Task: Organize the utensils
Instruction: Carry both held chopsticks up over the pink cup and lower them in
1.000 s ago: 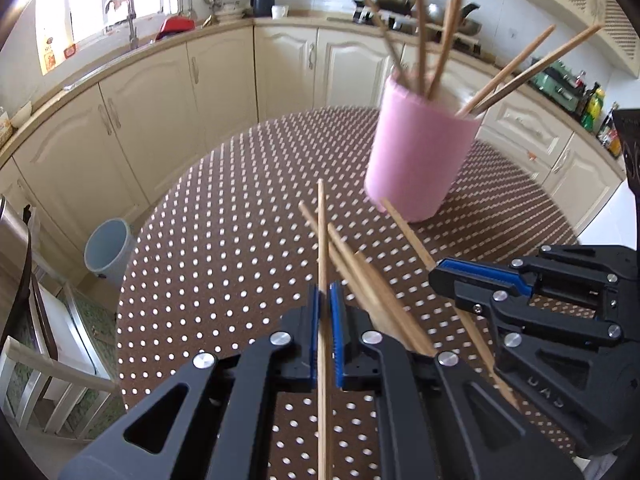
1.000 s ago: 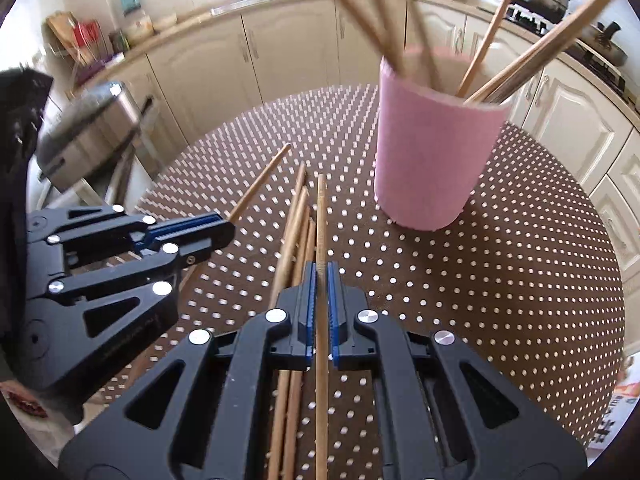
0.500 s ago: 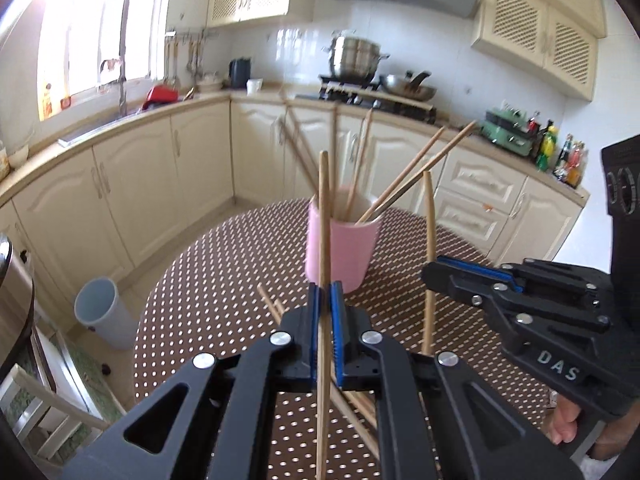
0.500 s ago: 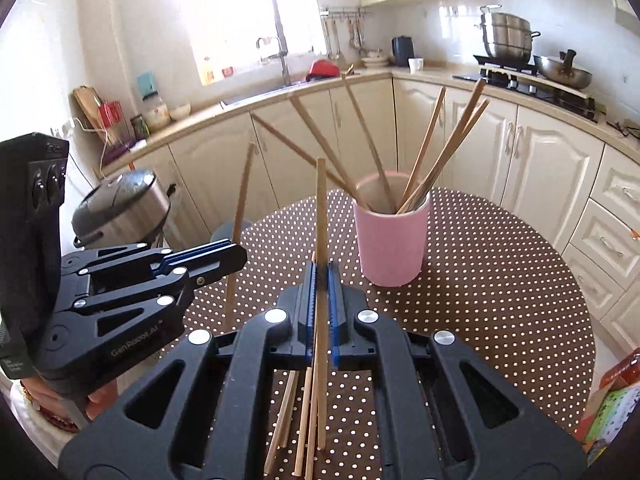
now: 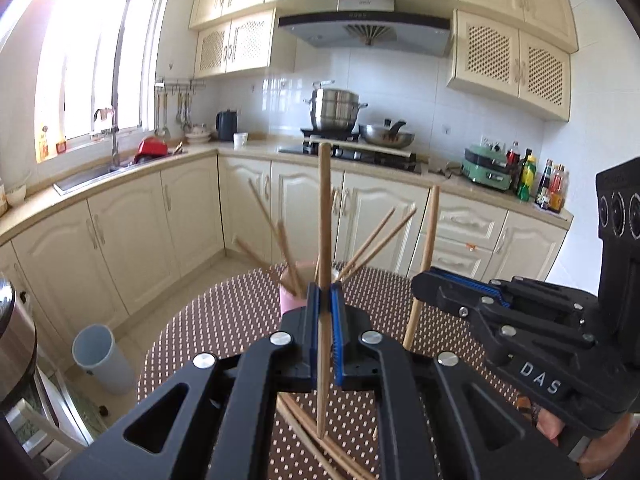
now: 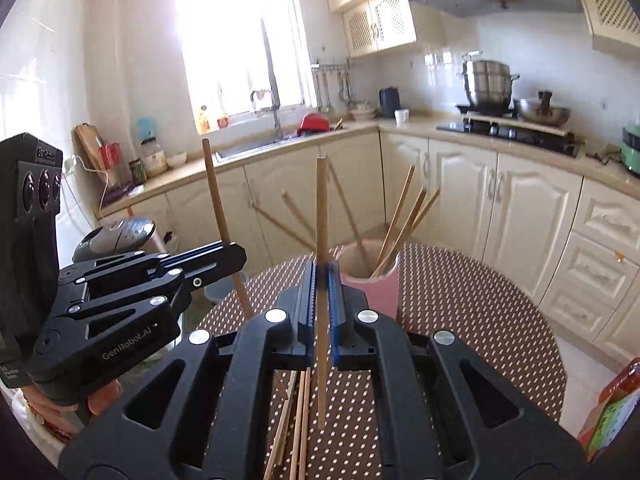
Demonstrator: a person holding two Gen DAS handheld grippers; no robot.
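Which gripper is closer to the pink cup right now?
Right, it seems. The pink cup sits just ahead-right of the right gripper; from the left gripper it lies farther ahead, slightly left, looking smaller.

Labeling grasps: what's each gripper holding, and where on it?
Left gripper: one wooden chopstick, upright, pinched below its middle. Right gripper: another wooden chopstick, upright, gripped near its middle.
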